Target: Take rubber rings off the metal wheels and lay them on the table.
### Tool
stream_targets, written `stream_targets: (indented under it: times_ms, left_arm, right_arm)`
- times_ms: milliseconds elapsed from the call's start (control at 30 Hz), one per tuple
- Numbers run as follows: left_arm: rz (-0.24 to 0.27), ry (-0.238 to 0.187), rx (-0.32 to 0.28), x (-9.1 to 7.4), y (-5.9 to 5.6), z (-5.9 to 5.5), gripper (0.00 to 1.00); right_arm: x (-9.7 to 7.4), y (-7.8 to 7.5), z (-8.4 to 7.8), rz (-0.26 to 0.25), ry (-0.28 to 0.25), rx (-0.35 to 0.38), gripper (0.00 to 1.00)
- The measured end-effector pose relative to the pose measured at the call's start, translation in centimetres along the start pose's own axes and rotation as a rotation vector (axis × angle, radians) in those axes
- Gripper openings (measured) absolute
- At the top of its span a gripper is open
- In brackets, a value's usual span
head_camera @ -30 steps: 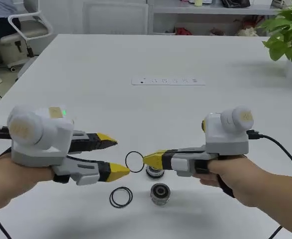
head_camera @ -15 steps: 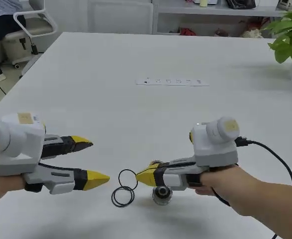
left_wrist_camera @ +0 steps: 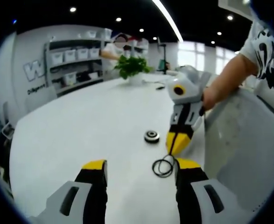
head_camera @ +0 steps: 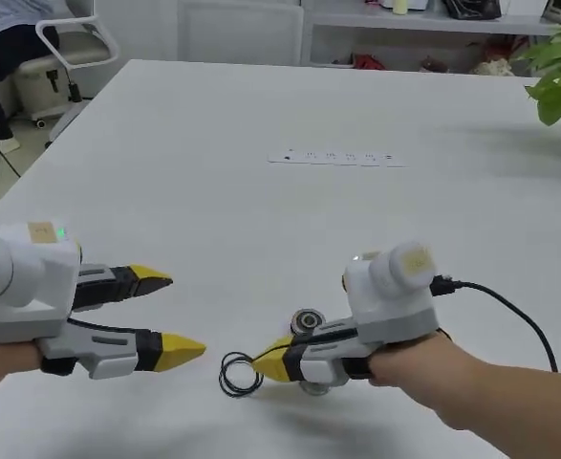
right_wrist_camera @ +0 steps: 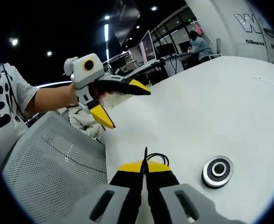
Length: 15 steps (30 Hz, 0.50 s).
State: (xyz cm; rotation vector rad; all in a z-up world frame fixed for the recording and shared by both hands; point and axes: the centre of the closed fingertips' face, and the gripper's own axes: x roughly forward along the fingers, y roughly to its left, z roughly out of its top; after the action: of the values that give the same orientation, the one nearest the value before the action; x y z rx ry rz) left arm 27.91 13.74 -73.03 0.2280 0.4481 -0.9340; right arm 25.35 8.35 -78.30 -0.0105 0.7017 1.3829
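Right gripper [head_camera: 263, 368] clenched on thin black rubber ring [head_camera: 240, 373], left gripper [head_camera: 185, 316] released

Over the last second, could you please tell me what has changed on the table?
The right gripper has carried the rubber ring down from beside the left gripper onto the other rings lying on the table; its tongs are still shut on it. The left gripper stays open and empty. The metal wheel beside the right gripper has not moved.

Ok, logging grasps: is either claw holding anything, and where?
Right claw pinches a thin black rubber ring by its edge; left claw, open, holds nothing.
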Motion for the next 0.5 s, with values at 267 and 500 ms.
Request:
stream_targets:
  times_ms: [267,500]
  left_arm:
    - [-0.003,0.003,-0.001,0.18,-0.11,-0.07,0.59]
    - [-0.001,0.009,0.003,0.28,-0.04,-0.14,0.59]
  right_arm:
    - [0.03,-0.44,-0.38,-0.028,0.026,-0.056,0.05]
    - [-0.16,-0.72,-0.06,-0.047,0.017,-0.079,0.14]
